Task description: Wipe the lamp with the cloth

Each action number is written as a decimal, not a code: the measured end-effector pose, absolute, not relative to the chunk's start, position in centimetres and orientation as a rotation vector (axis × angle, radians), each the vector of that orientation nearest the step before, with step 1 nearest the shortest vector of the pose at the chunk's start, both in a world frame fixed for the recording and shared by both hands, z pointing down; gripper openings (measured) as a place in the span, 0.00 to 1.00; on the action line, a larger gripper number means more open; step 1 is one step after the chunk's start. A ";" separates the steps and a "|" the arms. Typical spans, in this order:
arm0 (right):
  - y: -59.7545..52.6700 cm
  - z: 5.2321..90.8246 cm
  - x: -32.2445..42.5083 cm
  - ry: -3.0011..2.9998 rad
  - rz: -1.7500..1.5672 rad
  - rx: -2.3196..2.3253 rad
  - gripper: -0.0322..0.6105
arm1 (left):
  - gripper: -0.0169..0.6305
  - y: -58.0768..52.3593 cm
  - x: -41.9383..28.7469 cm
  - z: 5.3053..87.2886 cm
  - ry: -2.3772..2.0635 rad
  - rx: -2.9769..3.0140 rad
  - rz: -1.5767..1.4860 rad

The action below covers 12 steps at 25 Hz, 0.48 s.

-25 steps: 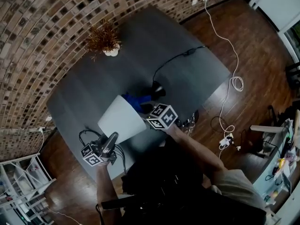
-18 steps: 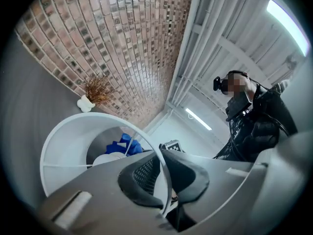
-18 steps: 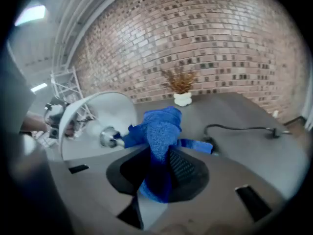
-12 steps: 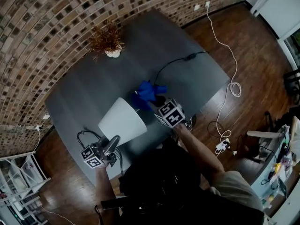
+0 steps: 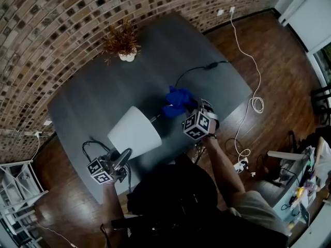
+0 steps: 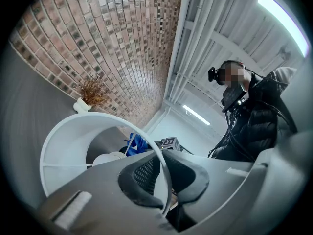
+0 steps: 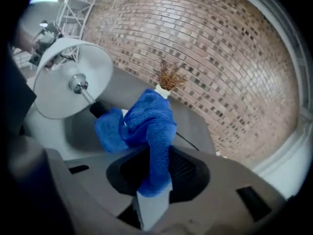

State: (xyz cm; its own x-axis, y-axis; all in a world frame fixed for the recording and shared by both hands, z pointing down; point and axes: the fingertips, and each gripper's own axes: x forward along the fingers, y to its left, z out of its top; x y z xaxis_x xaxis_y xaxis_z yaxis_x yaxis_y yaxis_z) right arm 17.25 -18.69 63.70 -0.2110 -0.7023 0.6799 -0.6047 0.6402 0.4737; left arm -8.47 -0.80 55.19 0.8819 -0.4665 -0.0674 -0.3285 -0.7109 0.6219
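**Lamp tipped over on the grey tabletop, one gripper on its shade, the other carrying the cloth**

The grey tabletop [image 5: 98, 94] fills the middle of the head view, with a brick wall [image 5: 51, 25] along its far side and wooden floor [image 5: 274, 56] to the right; most of its far half is bare. The lamp [image 5: 134, 132] lies tilted near the near edge, its white shade mouth turned toward the left gripper [image 5: 124, 156] and its thin stem running toward the cloth [image 5: 178, 101]. Inside the shade [image 6: 73, 151] a pale rounded part shows. The left gripper [image 6: 164, 180] has its jaws pinched narrow on the shade's thin rim, close to the tabletop's near left edge. The blue cloth [image 7: 146, 124] hangs bunched from the right gripper [image 7: 154, 180], whose jaws are clamped on it; the cloth's free end touches the dark end of the stem, and the right gripper [image 5: 199, 112] sits over the near right edge. A small white pot [image 5: 126, 57] by the wall holds a dried plant [image 5: 121, 39], well apart from the lamp; a black cord [image 5: 194, 70] crosses the open right side of the tabletop; a white cord [image 5: 253, 87] trails over the floor
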 end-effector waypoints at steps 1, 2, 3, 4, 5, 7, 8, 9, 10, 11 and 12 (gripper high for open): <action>-19.0 63.0 18.7 -1.877 -0.123 1.093 0.20 | 0.05 -0.7 -8.3 55.2 -0.570 2.426 -0.288; -19.3 62.1 19.7 -1.878 -0.098 1.149 0.20 | 0.05 -0.6 -8.2 55.3 -0.570 2.431 -0.284; -19.3 61.0 19.9 -1.909 -0.063 1.189 0.20 | 0.05 -0.5 -8.1 55.3 -0.570 2.437 -0.277; -19.0 60.1 19.2 -1.967 -0.029 1.204 0.20 | 0.05 -0.3 -8.0 55.3 -0.570 2.443 -0.270; -18.4 59.3 17.9 -2.039 -0.006 1.189 0.20 | 0.05 -0.1 -8.0 55.3 -0.571 2.450 -0.262; -16.6 59.4 14.2 -2.160 -0.017 1.077 0.20 | 0.05 0.3 -7.8 55.4 -0.567 2.465 -0.247; -15.7 60.1 12.8 -2.180 -0.045 1.008 0.20 | 0.05 0.6 -7.6 55.5 -0.561 2.474 -0.241; -15.2 61.1 12.1 -2.164 -0.076 0.960 0.20 | 0.05 0.9 -7.4 55.6 -0.553 2.484 -0.234; -15.1 61.9 12.4 -2.121 -0.097 0.948 0.20 | 0.05 1.1 -7.2 55.7 -0.543 2.495 -0.223; -15.5 62.5 13.4 -2.061 -0.108 0.966 0.20 | 0.05 1.4 -6.9 55.8 -0.533 2.505 -0.208; -16.1 62.7 14.7 -1.994 -0.114 1.002 0.20 | 0.05 1.7 -6.6 55.9 -0.523 2.515 -0.190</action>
